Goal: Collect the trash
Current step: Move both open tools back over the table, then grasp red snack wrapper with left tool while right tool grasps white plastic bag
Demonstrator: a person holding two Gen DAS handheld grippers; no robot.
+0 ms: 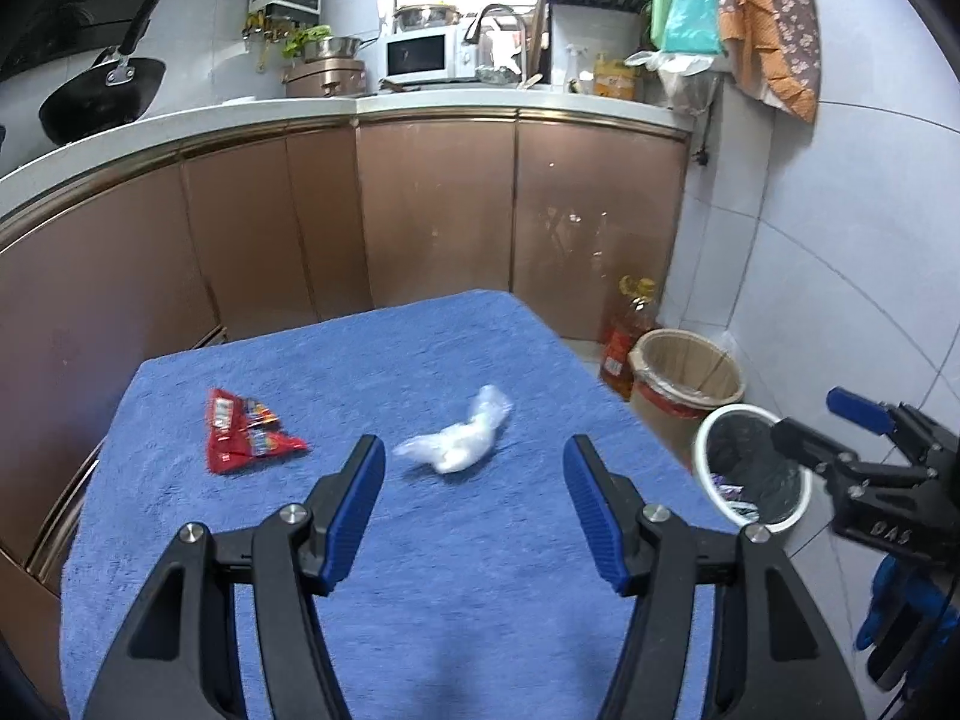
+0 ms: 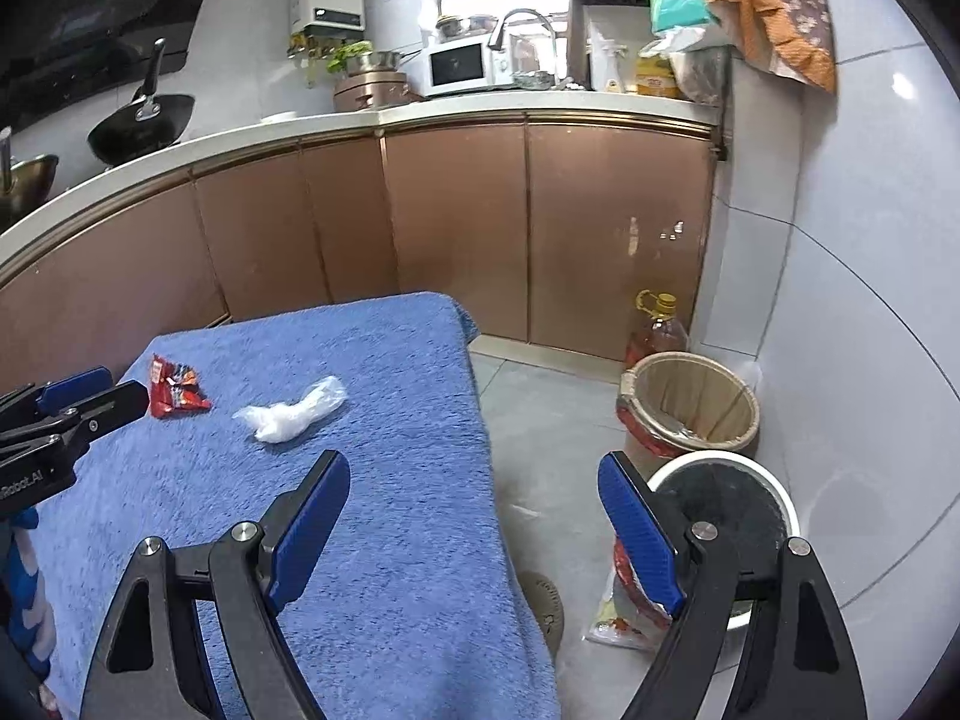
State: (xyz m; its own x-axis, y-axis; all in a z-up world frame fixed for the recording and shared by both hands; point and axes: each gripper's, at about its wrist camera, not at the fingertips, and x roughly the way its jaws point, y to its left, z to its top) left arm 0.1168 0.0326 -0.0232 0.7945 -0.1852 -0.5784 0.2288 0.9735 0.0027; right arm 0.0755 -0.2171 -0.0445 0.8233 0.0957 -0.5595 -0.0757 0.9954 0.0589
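A crumpled clear plastic wrapper lies mid-table on the blue towel. A red snack wrapper lies to its left. My left gripper hangs open just short of the clear wrapper, nothing between its blue pads. My right gripper is open over the table's right edge, empty. A white-rimmed bin with a black liner stands on the floor right of the table. Beside it a torn wrapper lies on the floor tiles.
A tan bucket and an oil bottle stand by the wall behind the bin. Brown cabinets under a white counter run behind the table. The tiled wall closes the right side.
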